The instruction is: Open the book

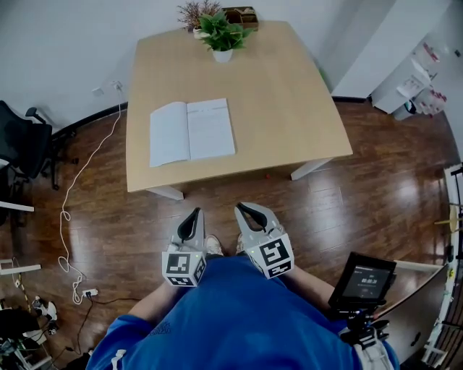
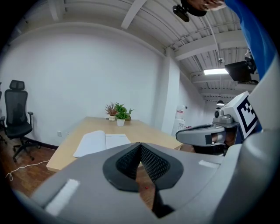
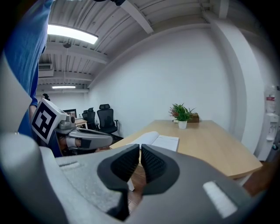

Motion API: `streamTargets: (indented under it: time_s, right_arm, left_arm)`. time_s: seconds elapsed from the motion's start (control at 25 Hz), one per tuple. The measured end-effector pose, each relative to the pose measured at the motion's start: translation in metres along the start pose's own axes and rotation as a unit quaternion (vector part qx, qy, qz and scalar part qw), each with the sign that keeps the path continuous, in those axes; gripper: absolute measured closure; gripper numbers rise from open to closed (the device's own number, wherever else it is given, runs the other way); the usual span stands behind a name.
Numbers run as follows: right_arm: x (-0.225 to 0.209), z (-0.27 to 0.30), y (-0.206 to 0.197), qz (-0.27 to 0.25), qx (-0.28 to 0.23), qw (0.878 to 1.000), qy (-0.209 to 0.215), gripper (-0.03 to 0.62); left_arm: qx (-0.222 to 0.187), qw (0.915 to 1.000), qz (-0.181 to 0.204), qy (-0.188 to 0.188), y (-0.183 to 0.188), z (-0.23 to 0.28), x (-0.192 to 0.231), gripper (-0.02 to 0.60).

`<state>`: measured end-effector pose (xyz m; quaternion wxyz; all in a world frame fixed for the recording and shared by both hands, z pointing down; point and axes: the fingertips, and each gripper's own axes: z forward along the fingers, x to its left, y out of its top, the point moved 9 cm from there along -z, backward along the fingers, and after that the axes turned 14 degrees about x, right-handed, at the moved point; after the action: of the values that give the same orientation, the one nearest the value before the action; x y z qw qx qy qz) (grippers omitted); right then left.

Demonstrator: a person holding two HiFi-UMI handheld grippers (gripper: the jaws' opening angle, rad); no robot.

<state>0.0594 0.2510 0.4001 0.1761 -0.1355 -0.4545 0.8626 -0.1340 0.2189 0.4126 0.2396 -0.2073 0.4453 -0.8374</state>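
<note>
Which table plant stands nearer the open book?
The green leafy plant in the white pot; the purplish one stands behind it, farther from the book.

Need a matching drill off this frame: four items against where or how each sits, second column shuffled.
1. book
2. potted plant
3. office chair
4. left gripper

A. on the floor, left of the table in the head view
B. shut, empty, short of the table
C. lying open on the table
D. at the table's far edge

Pairs: 1-C, 2-D, 3-A, 4-B
</note>
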Motion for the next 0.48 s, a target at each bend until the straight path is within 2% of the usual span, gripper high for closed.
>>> streamTargets:
  time_s: [0.48]
  right_arm:
    - [0.0005, 0.0048, 0.0027, 0.005, 0.013, 1.0, -0.006, 0.591]
  left_arm:
    - [-0.004, 1.0, -0.003, -0.002, 0.0027, 0.0016, 0.0019, 0.575]
